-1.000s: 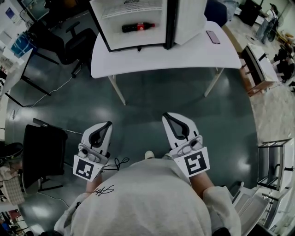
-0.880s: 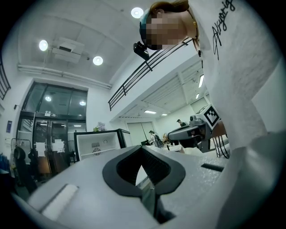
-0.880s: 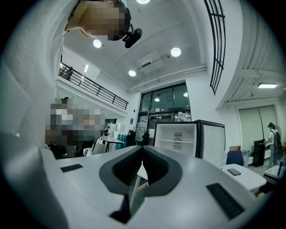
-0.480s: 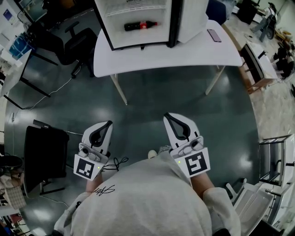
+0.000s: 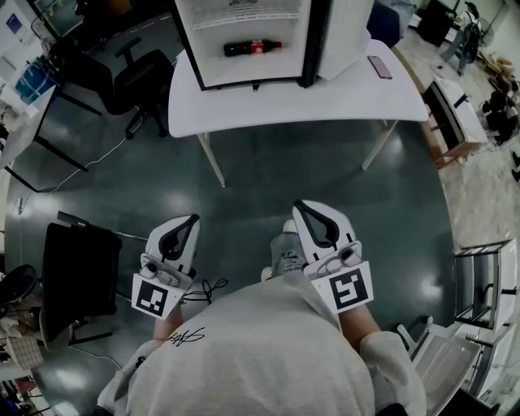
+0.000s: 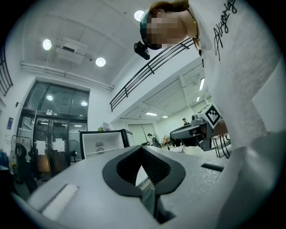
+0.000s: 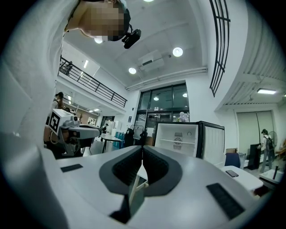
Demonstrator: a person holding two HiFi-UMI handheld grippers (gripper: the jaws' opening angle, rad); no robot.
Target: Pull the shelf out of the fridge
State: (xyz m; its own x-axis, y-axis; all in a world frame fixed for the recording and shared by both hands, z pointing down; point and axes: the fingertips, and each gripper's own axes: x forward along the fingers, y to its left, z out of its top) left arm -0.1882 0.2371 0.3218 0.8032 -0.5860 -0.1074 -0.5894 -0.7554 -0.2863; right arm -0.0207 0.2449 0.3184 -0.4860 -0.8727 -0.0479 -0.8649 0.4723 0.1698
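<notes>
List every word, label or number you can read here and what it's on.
None reads clearly.
On the sweatshirt: cursive script, not legible.
Inside the fridge: print too small to read.
On the bottle: red label, too blurred.
On the cubes of the left gripper and right gripper: square markers, no words.

there are two grippers, the left gripper (image 5: 192,219) and the right gripper (image 5: 301,206). there are two marker cubes, one cube (image 5: 156,296) on the left gripper and one cube (image 5: 348,290) on the right gripper. there is one fridge (image 5: 268,69) with one door (image 5: 345,32), one shelf (image 5: 244,15) and one bottle (image 5: 253,48). there is one table (image 5: 325,97) and one phone (image 5: 379,67).
</notes>
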